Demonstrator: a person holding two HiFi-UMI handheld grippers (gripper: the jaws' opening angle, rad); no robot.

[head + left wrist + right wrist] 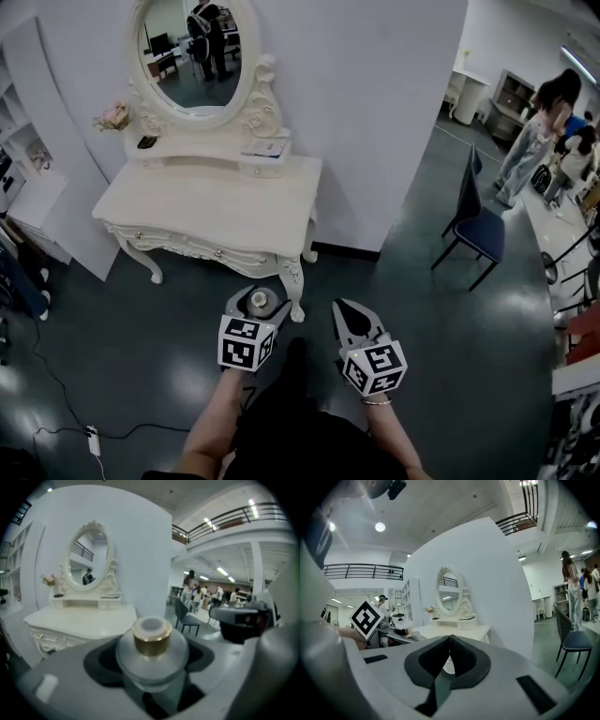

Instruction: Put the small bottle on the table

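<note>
Small bottle (151, 649): round glass, brass collar

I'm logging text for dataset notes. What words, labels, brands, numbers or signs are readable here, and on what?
No text is readable in any view.
On the small bottle in the left tool: no label showing.
On that tool's marker cube: black-and-white square pattern, no letters.
On the flat item on the dressing table: any print is too small to read.
</note>
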